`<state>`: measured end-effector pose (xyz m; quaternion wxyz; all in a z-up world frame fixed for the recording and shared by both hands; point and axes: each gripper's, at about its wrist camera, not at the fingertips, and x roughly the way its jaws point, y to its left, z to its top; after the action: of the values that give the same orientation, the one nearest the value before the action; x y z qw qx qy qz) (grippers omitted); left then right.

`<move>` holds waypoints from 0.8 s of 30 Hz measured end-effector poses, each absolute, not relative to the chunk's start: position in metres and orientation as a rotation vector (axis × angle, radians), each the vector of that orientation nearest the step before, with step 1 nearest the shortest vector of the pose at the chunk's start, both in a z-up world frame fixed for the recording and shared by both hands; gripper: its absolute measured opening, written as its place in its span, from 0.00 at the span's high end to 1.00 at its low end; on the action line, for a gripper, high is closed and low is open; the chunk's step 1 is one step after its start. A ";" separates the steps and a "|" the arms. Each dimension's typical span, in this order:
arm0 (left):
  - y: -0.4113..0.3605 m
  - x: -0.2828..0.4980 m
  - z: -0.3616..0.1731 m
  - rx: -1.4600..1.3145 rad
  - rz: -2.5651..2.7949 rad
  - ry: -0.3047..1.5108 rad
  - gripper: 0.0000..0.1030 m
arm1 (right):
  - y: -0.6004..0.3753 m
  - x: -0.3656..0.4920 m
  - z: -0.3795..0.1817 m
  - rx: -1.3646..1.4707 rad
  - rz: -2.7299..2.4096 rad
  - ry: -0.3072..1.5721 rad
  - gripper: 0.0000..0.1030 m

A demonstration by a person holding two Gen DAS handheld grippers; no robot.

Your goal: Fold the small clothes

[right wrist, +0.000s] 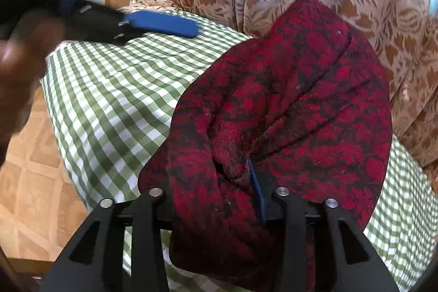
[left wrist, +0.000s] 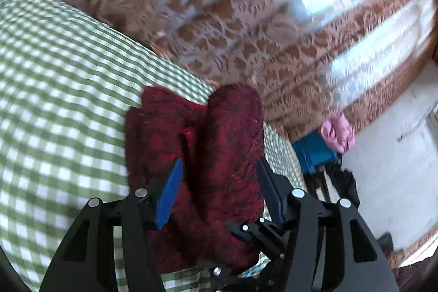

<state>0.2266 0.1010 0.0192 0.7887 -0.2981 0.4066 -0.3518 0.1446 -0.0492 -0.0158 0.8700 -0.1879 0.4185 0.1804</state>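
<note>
The red cloth [right wrist: 287,106] bunches between the right gripper [right wrist: 243,182] fingers, which pinch it, while the left gripper [left wrist: 219,168] fingers stand spread around its fold above the checked sheet [left wrist: 54,73].

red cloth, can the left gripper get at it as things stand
Probably yes: the left gripper is open, with the red cloth showing between its fingers and nothing in the way. The right gripper pinches another fold of it.
</note>
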 end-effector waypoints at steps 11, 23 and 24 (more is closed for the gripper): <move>0.022 0.256 0.026 -0.386 -0.746 1.020 0.85 | -0.056 0.115 -0.013 -0.412 0.467 0.750 0.19; 0.047 0.238 0.057 -0.299 -0.661 0.967 0.87 | -0.172 0.085 0.063 -0.002 0.716 0.807 0.12; 0.051 0.237 0.057 -0.287 -0.642 0.967 0.87 | -0.184 0.087 0.067 0.036 0.678 0.792 0.14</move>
<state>0.2367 0.0514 0.0566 0.8265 -0.1351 0.4552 -0.3023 0.0866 -0.1844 0.0673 0.8671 0.0171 0.3783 0.3237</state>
